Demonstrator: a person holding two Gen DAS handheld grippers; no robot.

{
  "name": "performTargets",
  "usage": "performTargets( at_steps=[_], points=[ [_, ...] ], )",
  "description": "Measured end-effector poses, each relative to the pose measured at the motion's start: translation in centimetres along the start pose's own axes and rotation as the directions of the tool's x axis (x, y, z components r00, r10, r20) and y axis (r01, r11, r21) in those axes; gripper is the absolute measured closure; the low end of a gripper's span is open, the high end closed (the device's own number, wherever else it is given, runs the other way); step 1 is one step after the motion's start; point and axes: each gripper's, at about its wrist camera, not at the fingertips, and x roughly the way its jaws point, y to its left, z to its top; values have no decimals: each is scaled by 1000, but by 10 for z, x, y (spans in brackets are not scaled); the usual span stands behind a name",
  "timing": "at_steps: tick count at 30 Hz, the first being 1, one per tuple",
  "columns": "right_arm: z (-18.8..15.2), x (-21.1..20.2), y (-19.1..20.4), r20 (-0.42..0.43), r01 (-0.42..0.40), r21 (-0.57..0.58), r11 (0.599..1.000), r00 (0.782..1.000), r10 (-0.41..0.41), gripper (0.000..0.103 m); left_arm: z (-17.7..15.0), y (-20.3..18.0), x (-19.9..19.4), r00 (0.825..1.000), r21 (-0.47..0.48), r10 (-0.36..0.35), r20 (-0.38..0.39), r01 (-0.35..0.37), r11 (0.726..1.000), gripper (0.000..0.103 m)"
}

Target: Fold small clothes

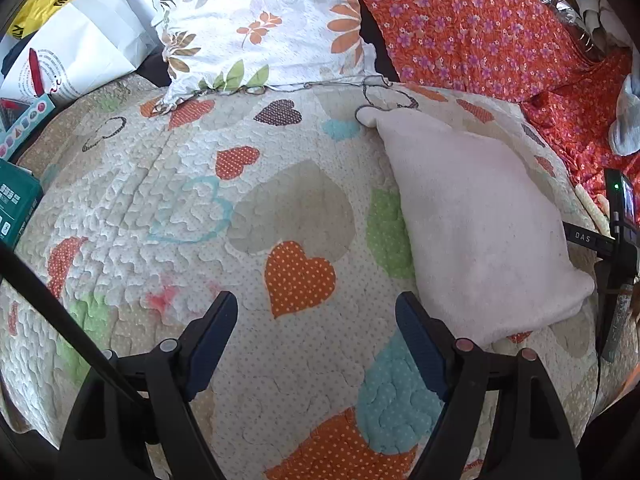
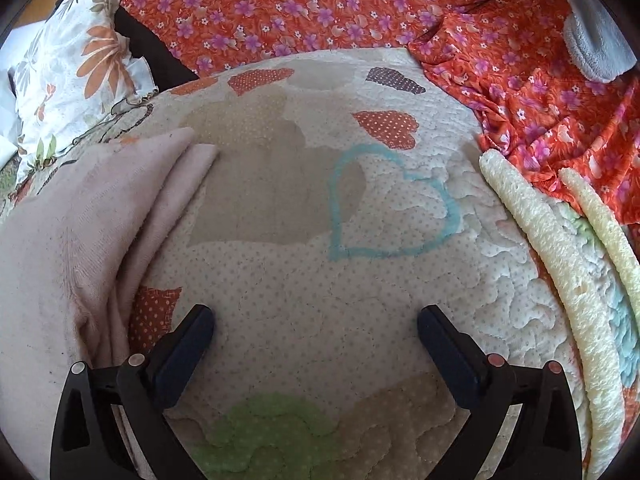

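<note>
Black left gripper (image 1: 316, 308) with dark blue finger pads (image 1: 416, 344) hovers over the cream quilted bedspread with patchwork hearts (image 1: 192, 184); jaws spread wide, nothing between them. Right gripper (image 2: 316, 322) likewise wide apart and empty above the same bedspread. Pale pink folded cloth (image 1: 480, 220) lies flat on the quilt, just right of the left gripper's right finger; in the right wrist view it sits to the left (image 2: 80, 220), layered edges visible, apart from both fingers. White floral pillow (image 1: 260, 20) and orange flowered fabric (image 1: 460, 20) lie beyond the quilt. Two cream fuzzy strips (image 2: 548, 240) run along the quilt's right edge. White paper bag (image 1: 80, 48) at far left.
</note>
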Motion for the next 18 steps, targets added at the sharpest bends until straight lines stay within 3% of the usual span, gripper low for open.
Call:
performTargets(
  at_steps=[7, 18],
  points=[
    [1, 1, 0, -2, -1, -1, 1000, 1000, 1, 0, -4, -7, 0, 1000, 30, -9, 1, 9, 1000, 23],
    [1, 1, 0, -3, -2, -2, 1000, 1000, 2, 0, 0, 0, -5, 1000, -1, -16, 23, 16, 1000, 23]
  ],
)
